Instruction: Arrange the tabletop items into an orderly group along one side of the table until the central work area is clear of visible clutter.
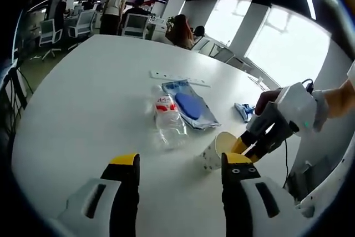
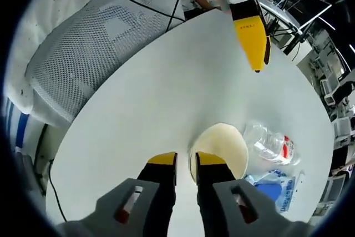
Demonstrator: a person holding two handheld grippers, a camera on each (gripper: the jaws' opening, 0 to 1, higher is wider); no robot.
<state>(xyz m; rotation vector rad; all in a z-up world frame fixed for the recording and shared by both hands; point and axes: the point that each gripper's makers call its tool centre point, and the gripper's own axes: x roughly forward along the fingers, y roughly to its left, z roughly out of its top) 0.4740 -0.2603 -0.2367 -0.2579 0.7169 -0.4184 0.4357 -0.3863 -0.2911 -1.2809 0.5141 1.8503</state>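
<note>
Both views look down closely, facing oppositely, sharing the cup (image 1: 217, 151) (image 2: 220, 152)

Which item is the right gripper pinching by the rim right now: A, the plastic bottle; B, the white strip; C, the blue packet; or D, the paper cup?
D: the right gripper has its jaws closed across the paper cup's rim, one jaw inside and one outside.

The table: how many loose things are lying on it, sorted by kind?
Paper cup: 1
Plastic bottle: 1
Blue packet: 1
White strip: 1
Small blue item: 1
Total: 5
</note>
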